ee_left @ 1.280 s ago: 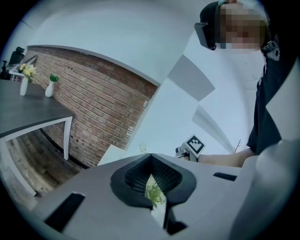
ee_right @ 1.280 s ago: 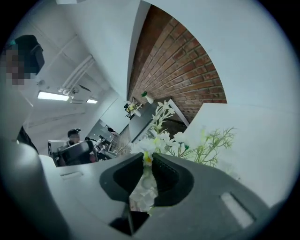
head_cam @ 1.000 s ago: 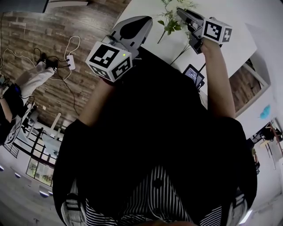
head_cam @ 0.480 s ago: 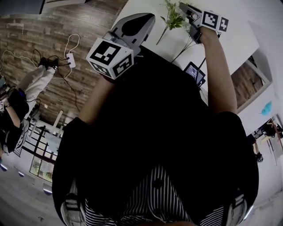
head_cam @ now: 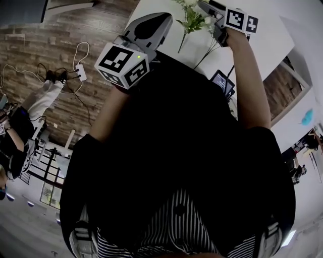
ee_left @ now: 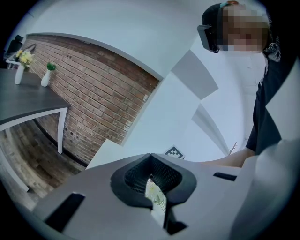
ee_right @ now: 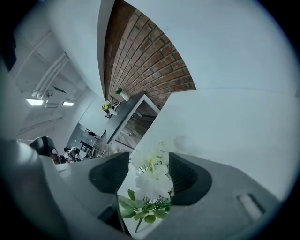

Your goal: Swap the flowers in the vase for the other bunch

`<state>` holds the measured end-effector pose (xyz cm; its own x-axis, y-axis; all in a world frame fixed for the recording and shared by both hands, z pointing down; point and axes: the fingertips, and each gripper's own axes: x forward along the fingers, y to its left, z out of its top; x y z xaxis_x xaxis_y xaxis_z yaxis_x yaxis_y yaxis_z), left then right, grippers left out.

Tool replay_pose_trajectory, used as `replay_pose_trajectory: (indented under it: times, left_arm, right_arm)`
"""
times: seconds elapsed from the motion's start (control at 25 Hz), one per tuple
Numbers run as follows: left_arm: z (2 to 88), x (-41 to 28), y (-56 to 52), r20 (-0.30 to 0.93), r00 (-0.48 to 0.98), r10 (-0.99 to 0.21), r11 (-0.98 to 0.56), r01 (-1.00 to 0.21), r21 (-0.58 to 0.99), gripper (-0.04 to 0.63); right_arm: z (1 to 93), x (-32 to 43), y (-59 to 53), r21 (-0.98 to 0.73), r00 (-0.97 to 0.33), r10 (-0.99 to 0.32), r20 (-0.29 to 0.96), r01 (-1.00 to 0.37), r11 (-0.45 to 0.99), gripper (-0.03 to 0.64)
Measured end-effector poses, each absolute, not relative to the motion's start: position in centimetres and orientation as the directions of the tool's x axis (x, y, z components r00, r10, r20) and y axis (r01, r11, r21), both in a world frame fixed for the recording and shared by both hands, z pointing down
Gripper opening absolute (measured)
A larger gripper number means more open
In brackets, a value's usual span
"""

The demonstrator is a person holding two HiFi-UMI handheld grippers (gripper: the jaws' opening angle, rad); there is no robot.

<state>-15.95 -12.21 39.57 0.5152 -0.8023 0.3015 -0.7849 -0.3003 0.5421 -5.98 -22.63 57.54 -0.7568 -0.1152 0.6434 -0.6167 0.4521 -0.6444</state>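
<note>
A bunch of white flowers with green leaves (head_cam: 192,20) lies over the white table (head_cam: 262,45) at the top of the head view. My right gripper (head_cam: 209,7) reaches to its right side. In the right gripper view the white blooms (ee_right: 152,180) sit between the jaws of that gripper (ee_right: 147,161), which have just been opening and stand apart, open. My left gripper (head_cam: 154,22) hovers at the table's near left edge. Its jaws (ee_left: 151,161) meet at the tips, shut, with pale flowers showing through the slit behind them. No vase is in view near the grippers.
A small screen device (head_cam: 222,83) lies at the table's near edge under my right forearm. On the wooden floor to the left are a power strip with cables (head_cam: 79,72) and a seated person (head_cam: 25,106). A dark table with two small vases (ee_left: 18,72) stands far off.
My right gripper has moved farther over the table, toward the top of the head view, with the flowers beside it. The left gripper has stayed nearly where it was.
</note>
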Motion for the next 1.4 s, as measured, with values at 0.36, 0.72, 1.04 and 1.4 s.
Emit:
replay_pose_trajectory:
  times: [0.36,0.72,1.04,1.4]
  left_arm:
    - [38.6,-13.9,-12.0,0.289,0.558,-0.778,-0.358,-0.772,0.526,0.006]
    - [37.3,-10.1,-12.3,0.267,0.635,-0.725,-0.455,-0.732,0.507,0.006]
    - [37.4,-5.0,-12.0,0.26,0.733,-0.629,-0.554,-0.657,0.511,0.006]
    - [38.1,-1.5,-12.2,0.279,0.775,-0.567,-0.592,-0.619,0.516,0.006]
  right_arm:
    - [52.9,-3.7,-22.2,-0.648,-0.783,-0.201,0.588,-0.605,0.463,0.273]
    - [44.7,-0.2,-18.5,-0.623,-0.818,-0.299,0.492,-0.57,0.535,0.202]
    - [44.8,4.8,-13.5,-0.588,-0.771,-0.405,0.492,-0.637,0.499,0.002]
    - [55.3,7.0,-6.2,-0.61,-0.691,-0.188,0.698,-0.711,0.349,0.145]
